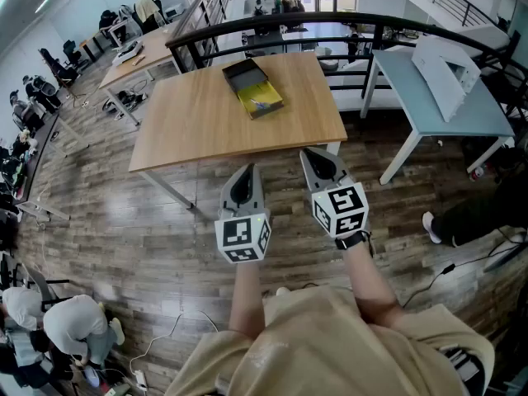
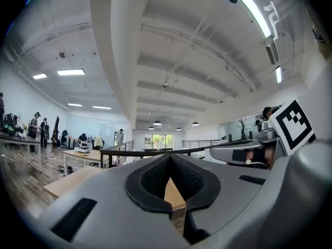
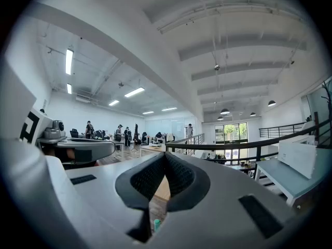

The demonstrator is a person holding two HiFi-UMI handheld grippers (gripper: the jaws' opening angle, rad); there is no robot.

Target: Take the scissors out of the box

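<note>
An open box (image 1: 252, 87) lies at the far middle of the wooden table (image 1: 206, 122), its dark lid folded back and a yellow insert showing. I cannot make out the scissors in it. Both grippers hang level over the floor, short of the table's near edge and well away from the box. My left gripper (image 1: 245, 172) is shut and empty; in its own view the pads (image 2: 155, 178) meet at the tip. My right gripper (image 1: 315, 155) is also shut with nothing in it, and its pads (image 3: 179, 173) touch.
A pale blue table (image 1: 437, 114) with a white device (image 1: 445, 73) stands to the right. A black railing (image 1: 330, 21) runs behind the wooden table. A person crouches at the lower left (image 1: 74, 324), and someone's foot (image 1: 432, 225) is on the floor at right.
</note>
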